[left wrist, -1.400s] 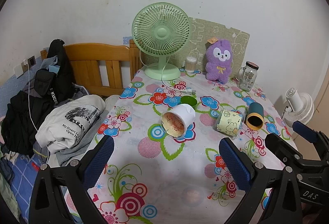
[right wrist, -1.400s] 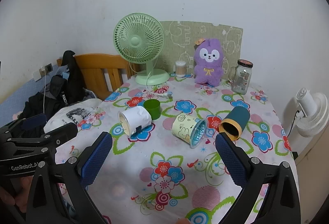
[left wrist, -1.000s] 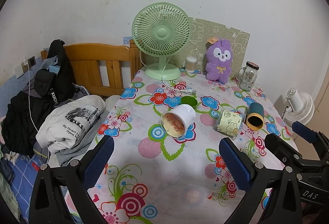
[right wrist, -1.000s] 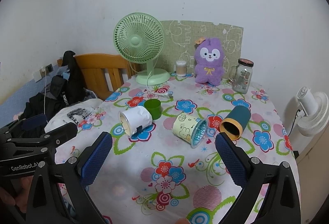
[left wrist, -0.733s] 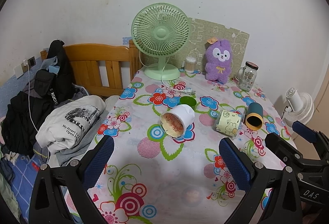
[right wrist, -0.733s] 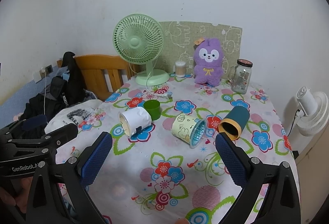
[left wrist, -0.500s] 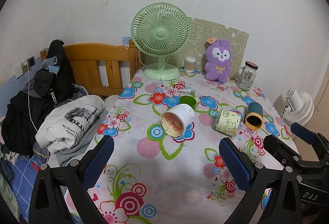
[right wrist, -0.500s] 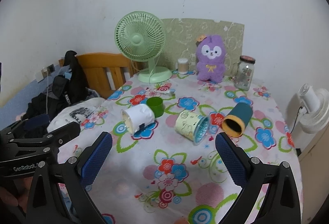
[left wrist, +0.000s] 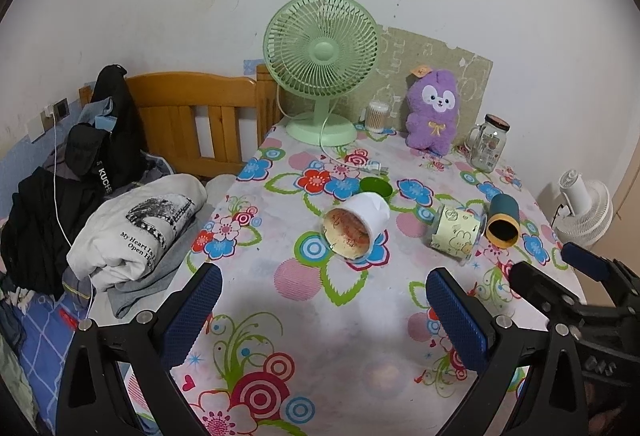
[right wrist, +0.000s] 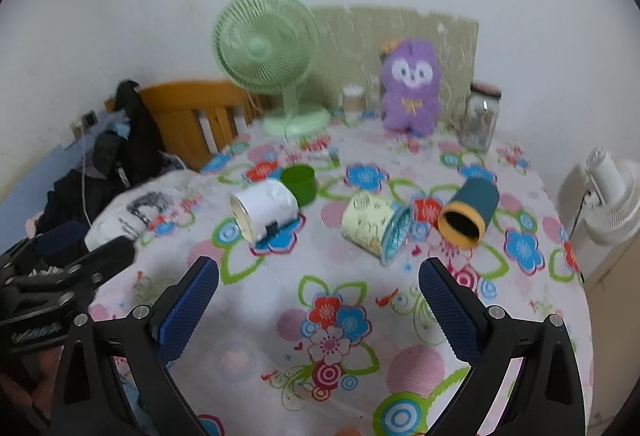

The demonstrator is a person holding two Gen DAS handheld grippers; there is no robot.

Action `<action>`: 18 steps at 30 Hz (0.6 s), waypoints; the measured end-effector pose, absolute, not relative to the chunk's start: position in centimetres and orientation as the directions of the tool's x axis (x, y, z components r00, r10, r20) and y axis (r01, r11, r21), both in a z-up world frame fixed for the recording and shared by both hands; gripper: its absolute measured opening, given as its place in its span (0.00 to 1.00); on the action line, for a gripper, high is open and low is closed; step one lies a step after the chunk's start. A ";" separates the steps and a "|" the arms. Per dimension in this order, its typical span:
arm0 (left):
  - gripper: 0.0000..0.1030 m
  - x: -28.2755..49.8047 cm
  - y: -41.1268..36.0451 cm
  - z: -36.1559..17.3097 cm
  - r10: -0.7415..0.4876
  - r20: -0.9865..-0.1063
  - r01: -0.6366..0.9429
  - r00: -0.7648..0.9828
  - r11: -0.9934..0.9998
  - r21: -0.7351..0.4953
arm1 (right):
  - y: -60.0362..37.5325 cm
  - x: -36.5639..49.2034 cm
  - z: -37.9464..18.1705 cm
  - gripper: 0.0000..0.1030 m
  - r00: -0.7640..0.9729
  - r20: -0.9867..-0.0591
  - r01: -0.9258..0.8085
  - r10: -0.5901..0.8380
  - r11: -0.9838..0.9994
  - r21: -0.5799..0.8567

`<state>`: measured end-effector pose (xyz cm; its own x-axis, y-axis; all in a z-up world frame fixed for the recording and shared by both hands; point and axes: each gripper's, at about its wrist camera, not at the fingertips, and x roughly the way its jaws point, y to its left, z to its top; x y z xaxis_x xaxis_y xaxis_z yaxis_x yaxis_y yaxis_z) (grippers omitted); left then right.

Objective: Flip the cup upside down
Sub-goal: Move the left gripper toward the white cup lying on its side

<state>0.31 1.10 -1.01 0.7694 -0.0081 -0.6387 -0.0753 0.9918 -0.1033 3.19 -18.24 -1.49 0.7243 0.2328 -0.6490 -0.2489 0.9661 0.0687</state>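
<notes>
Both grippers wide open, nothing held: left gripper [left wrist: 324, 310], right gripper [right wrist: 319, 300]. Approach stage, I'd say. The yellow cup [right wrist: 376, 227] lies on its side mid-table beside the teal cup [right wrist: 470, 211]; next, straddle it, then tip.

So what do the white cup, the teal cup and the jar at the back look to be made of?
White cup: probably paper, matte wall, stained inside. Teal cup: likely matte plastic, with a yellow rim band. Jar: clear glass, see-through with a handle.
</notes>
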 end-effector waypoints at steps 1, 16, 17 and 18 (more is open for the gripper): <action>1.00 0.4 1.3 -1.3 -0.009 -0.644 -0.070 0.765 0.993 -0.098 | -18.2 3.9 -1.8 0.98 0.709 -0.666 -0.239 0.231 0.968 0.082; 1.00 5.6 2.7 -5.4 -0.022 -0.736 0.083 0.677 0.995 0.046 | -14.4 13.7 -4.3 0.98 0.511 -0.796 -0.145 0.324 0.946 0.291; 1.00 5.9 2.7 -5.6 -0.015 -0.741 0.087 0.672 0.995 0.059 | -13.9 14.5 -4.5 0.98 0.490 -0.807 -0.140 0.328 0.944 0.299; 1.00 6.3 2.7 -5.7 -0.006 -0.746 0.090 0.666 0.993 0.072 | -13.5 15.2 -4.8 0.98 0.470 -0.818 -0.132 0.330 0.943 0.305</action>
